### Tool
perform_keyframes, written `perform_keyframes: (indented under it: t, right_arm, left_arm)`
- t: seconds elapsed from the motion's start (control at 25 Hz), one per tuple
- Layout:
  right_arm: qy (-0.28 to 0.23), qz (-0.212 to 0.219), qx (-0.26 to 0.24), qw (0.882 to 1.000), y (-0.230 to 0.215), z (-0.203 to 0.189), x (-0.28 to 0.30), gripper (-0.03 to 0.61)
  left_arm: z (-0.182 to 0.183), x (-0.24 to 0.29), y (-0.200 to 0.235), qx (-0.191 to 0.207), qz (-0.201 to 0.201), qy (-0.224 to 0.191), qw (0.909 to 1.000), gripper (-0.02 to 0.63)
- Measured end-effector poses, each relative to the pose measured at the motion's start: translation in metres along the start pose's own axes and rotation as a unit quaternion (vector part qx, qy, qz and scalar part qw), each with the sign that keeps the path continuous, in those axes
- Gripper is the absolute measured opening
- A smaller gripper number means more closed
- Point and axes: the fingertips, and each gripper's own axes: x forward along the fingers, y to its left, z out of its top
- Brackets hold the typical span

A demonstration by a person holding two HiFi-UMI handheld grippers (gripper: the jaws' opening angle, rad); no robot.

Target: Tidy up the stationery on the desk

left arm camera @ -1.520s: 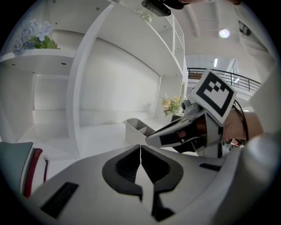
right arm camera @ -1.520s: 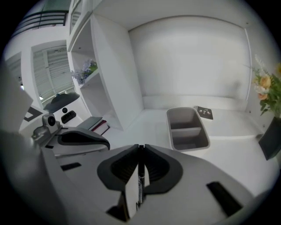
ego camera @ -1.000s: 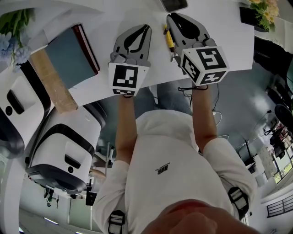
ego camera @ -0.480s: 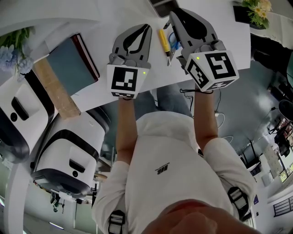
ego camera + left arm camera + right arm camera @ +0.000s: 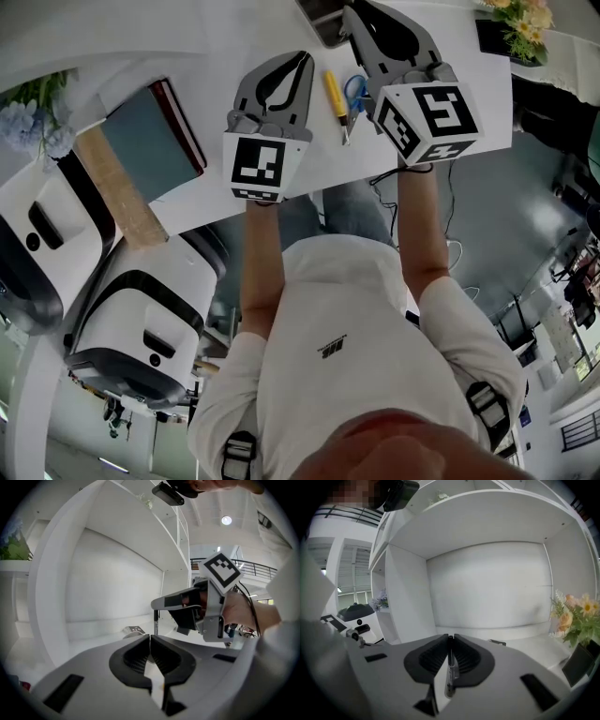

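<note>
My right gripper (image 5: 351, 13) is shut on a thin dark pen (image 5: 450, 667) that lies along its jaws; in the left gripper view the pen (image 5: 155, 622) hangs below the right gripper (image 5: 154, 605). In the head view the pen itself is hidden. My left gripper (image 5: 305, 57) hovers beside it over the white desk (image 5: 469, 94), jaws shut with nothing between them. A yellow cutter (image 5: 335, 94) and blue-handled scissors (image 5: 356, 90) lie on the desk between the two grippers.
A teal notebook with a red edge (image 5: 150, 127) lies at the desk's left beside a wooden strip (image 5: 112, 183). A dark rectangular object (image 5: 322, 21) sits at the far edge. Flowers (image 5: 525, 17) stand at the right. White shelf walls (image 5: 487, 588) rise ahead.
The right gripper has lifted and moved further from the person, uncovering the yellow cutter and the scissors. The left gripper has shifted only slightly.
</note>
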Motion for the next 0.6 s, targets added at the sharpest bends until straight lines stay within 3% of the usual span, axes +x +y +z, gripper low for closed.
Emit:
perform_keyframes:
  t: [0.32,0.48,0.6]
  right_arm:
    - [0.046,0.002,0.02,0.999,-0.009,-0.037,0.028,0.028]
    - [0.057,-0.001,0.017,0.998,-0.009,-0.048,0.029,0.078]
    - [0.059,-0.004,0.02,0.998,-0.01,-0.052,0.023,0.078]
  left_arm:
    - [-0.007,0.0,0.004,-0.007,0.007,0.006,0.9999,0.0]
    - [-0.012,-0.001,0.005,-0.011,0.01,0.008,0.9999,0.0]
    - [-0.015,-0.002,0.005,-0.014,0.011,0.01,0.9998,0.0]
